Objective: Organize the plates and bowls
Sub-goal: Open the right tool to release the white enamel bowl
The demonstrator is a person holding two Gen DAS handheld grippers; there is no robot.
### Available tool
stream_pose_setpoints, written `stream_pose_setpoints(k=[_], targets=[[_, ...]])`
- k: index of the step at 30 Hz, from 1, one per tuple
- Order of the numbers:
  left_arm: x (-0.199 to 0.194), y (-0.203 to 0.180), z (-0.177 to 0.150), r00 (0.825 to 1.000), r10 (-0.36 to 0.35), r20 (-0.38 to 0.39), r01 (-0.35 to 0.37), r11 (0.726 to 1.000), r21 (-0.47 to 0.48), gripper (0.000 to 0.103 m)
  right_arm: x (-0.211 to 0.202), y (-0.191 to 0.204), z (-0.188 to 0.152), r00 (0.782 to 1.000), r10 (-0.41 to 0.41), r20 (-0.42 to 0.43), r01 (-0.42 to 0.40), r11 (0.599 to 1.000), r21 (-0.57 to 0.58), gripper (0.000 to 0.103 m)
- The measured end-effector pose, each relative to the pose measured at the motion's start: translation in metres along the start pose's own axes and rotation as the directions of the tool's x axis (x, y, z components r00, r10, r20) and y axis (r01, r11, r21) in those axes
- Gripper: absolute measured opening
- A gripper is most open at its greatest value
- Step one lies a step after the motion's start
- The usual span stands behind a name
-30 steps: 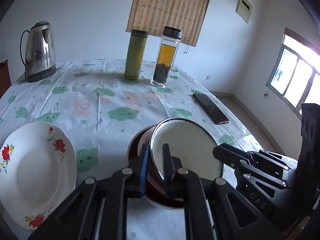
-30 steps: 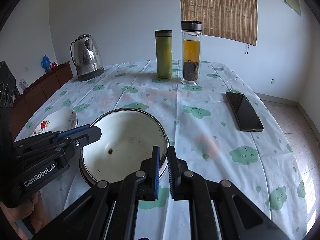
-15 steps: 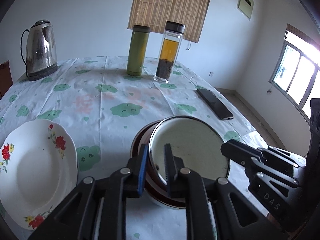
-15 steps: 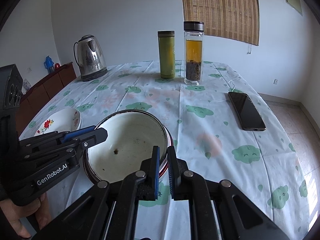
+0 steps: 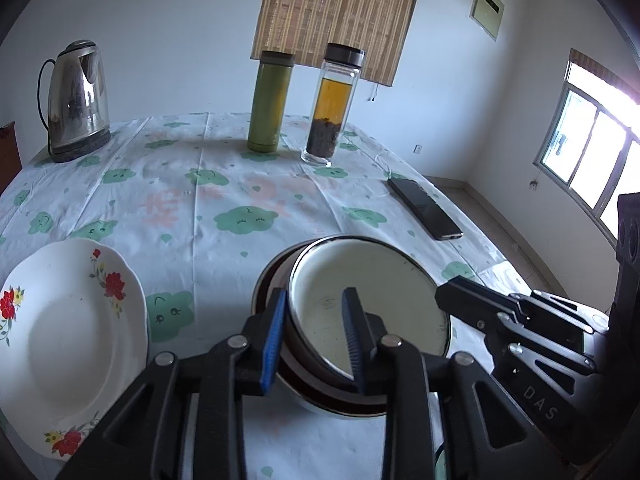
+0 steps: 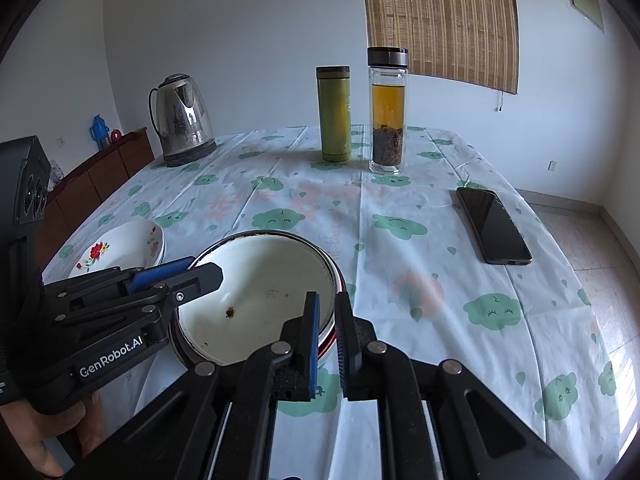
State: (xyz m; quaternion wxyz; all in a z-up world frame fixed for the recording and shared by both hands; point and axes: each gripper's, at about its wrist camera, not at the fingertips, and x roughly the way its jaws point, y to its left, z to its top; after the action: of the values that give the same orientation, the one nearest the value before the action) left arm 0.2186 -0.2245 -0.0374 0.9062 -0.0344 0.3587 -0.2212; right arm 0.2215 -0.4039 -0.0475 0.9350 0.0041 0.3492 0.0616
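On the near edge of the table [image 5: 224,184], right in front of me, sits the white bowl [image 5: 372,292], nested inside a dark red bowl [image 5: 272,280] so the two make one stack. My left gripper [image 5: 314,334] straddles the near rim of that stack, and its jaws are opening right now, with the rim between the blue pads but no longer pinched, since the stack rests on the table by itself and I reckon my grip there isn't needed. My right gripper [image 6: 326,338] is on the opposite side, jaws nearly closed and clamped on the rim of the white bowl, probably to steady it while the left lets go. Off to my left is the flowered plate [image 5: 68,336], near the stack but apart from it, so I'd guess that's the next piece to sort. The kettle [image 5: 78,96], green flask [image 5: 268,100], tea bottle [image 5: 332,104] and phone [image 5: 426,208] sit further back, well clear of all this.
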Motion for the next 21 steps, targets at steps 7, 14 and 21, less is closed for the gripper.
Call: stream_pose_setpoints(k=[7, 14, 21], targets=[[-0.0062, -0.0024, 0.0011, 1.0, 0.015, 0.027, -0.015, 1.0, 0.012, 0.056, -0.001, 0.0001, -0.0007, 1.0, -0.001, 0.003, 0.001, 1.0, -0.002, 0.016], [-0.0036, -0.0022, -0.0001, 1.0, 0.019, 0.015, -0.019, 1.0, 0.012, 0.057, -0.0056, -0.0016, -0.0021, 1.0, -0.011, 0.024, 0.011, 1.0, 0.008, 0.044], [-0.0025, 0.0017, -0.001, 1.0, 0.026, 0.016, -0.026, 1.0, -0.008, 0.061, -0.0069, -0.0021, -0.0022, 1.0, -0.017, 0.024, 0.016, 1.0, 0.007, 0.044]])
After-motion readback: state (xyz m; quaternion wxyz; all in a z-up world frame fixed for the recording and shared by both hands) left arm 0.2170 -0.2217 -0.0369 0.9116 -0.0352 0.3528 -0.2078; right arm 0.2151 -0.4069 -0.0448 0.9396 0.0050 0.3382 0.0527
